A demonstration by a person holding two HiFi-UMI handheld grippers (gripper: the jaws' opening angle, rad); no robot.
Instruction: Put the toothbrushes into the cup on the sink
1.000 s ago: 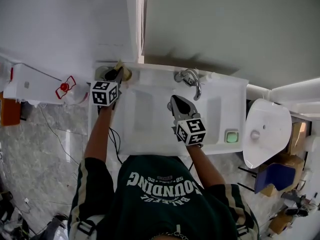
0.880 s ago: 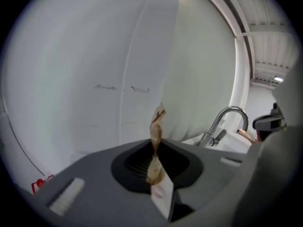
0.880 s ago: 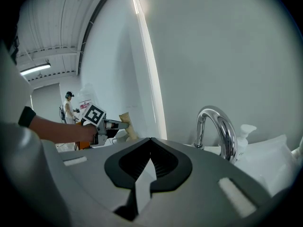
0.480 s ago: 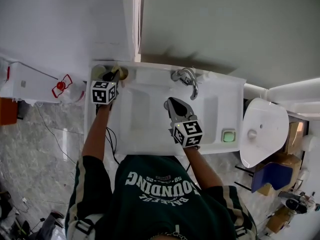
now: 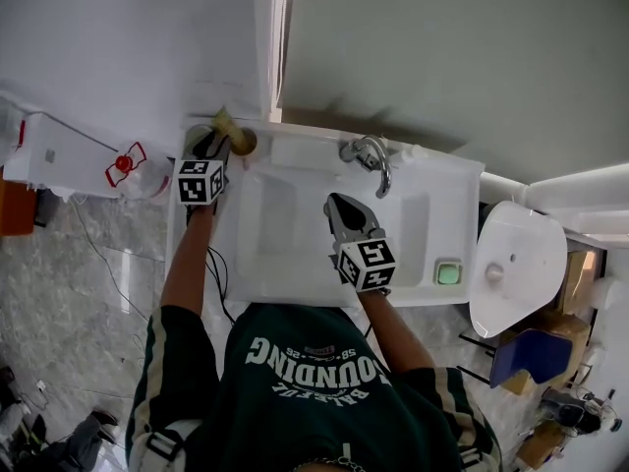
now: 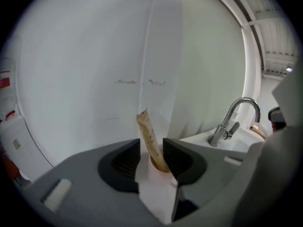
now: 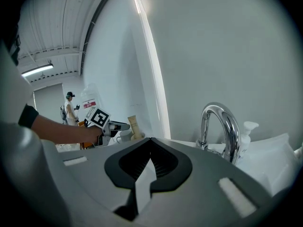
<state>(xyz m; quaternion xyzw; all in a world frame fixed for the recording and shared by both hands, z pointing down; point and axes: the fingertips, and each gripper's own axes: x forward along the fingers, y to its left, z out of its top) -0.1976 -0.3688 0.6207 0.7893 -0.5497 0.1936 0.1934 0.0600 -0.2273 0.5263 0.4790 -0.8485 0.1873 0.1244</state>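
A tan paper-wrapped toothbrush point(image 5: 225, 125) stands slanted in the cup point(image 5: 244, 143) at the sink's back left corner. My left gripper point(image 5: 210, 147) hovers right over that cup. In the left gripper view the toothbrush point(image 6: 148, 134) rises between the tips of the left gripper point(image 6: 151, 151); the jaws are opening and the pads no longer press on it. My right gripper point(image 5: 338, 205) hangs over the basin point(image 5: 285, 254) below the faucet, and the right gripper view shows that gripper point(image 7: 151, 141) shut with nothing in it.
A chrome faucet point(image 5: 371, 155) stands at the back of the white sink, with a soap dispenser point(image 7: 248, 131) beside it. A green soap dish point(image 5: 453, 271) sits on the right ledge. A toilet point(image 5: 516, 264) is to the right. The wall is close behind the cup.
The left gripper's jaws have parted. The toothbrush now stands by itself in the cup, its top leaning toward the wall. The right gripper has barely moved.
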